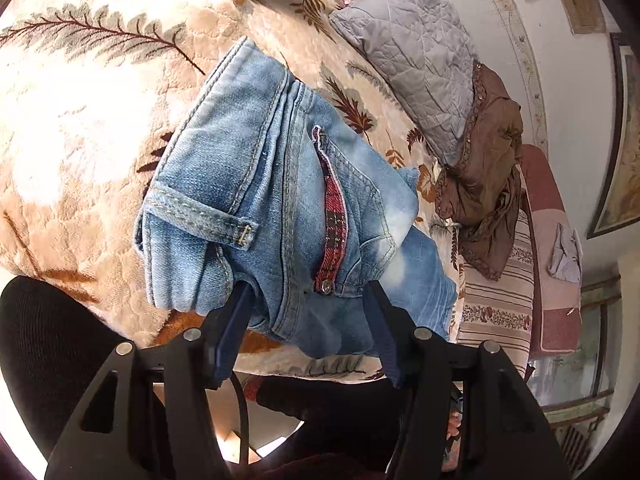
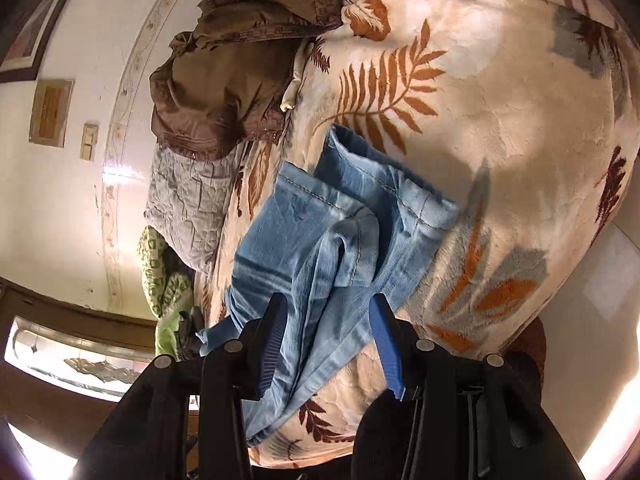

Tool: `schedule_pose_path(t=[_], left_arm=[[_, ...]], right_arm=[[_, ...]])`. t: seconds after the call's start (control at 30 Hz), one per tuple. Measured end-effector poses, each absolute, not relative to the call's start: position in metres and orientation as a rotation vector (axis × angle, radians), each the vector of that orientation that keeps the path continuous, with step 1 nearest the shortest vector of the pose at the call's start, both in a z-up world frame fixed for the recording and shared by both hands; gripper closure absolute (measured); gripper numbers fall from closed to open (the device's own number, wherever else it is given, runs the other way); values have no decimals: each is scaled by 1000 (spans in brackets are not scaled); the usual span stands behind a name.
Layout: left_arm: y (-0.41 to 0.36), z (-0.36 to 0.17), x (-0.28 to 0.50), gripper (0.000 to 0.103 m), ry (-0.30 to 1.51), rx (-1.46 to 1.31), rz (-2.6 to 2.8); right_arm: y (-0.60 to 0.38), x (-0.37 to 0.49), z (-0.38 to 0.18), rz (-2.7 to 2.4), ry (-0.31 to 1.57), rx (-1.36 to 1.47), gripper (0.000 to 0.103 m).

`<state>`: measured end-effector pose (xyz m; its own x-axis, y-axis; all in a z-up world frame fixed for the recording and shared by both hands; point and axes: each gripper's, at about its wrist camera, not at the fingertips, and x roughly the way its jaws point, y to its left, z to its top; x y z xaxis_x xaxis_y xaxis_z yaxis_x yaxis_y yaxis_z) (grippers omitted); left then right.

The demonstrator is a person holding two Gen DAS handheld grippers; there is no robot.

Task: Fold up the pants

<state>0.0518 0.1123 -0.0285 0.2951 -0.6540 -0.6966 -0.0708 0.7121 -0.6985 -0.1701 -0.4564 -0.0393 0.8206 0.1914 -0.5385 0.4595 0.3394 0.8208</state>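
— Two grippers, both over the faded light-blue denim pants (image 1: 280, 200), spread on the bed's plush cream blanket with rust-brown and grey fern leaves (image 1: 80, 120).
— State of the jaws?
— Apart on both. Left gripper (image 1: 306, 312) straddling the waistband end, by the belt loop and the red tartan pocket trim (image 1: 332, 216); pads off the cloth as far as can be judged, nothing clamped. Right gripper (image 2: 330, 328) straddling the rumpled leg end near the hems; likewise nothing pinched, denim merely lying between the blue pads.
— Step in hand?
— Judged as a release between folds. Pants already doubled over, yet legs bunched and twisted, so far from a neat packet.
— Next move?
— Probably a fresh grip: jaws lowered over an edge at each end, closed on all layers together, then cloth drawn taut and carried across for another fold. Needs care with the thick seam at the waistband, and with the loose leg near the mattress edge.
— Anything in the way?
— Quilted grey pillow (image 1: 412, 60) and crumpled brown garment (image 1: 484, 168) nearby, apart from the denim; room enough, by the look of it.
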Motion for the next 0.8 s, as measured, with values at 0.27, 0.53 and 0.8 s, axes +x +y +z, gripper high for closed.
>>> schedule_pose_path(t=[0.27, 0.53, 0.8], left_arm=[[100, -30, 57, 55, 1239, -667, -359], [93, -31, 55, 80, 1277, -649, -355], [98, -40, 44, 80, 1357, -603, -419]], right_arm=[[-462, -111, -70, -170, 621, 1338, 60], [-480, -137, 3, -175, 457, 1054, 97], [-477, -164, -73, -276, 669, 1121, 91]])
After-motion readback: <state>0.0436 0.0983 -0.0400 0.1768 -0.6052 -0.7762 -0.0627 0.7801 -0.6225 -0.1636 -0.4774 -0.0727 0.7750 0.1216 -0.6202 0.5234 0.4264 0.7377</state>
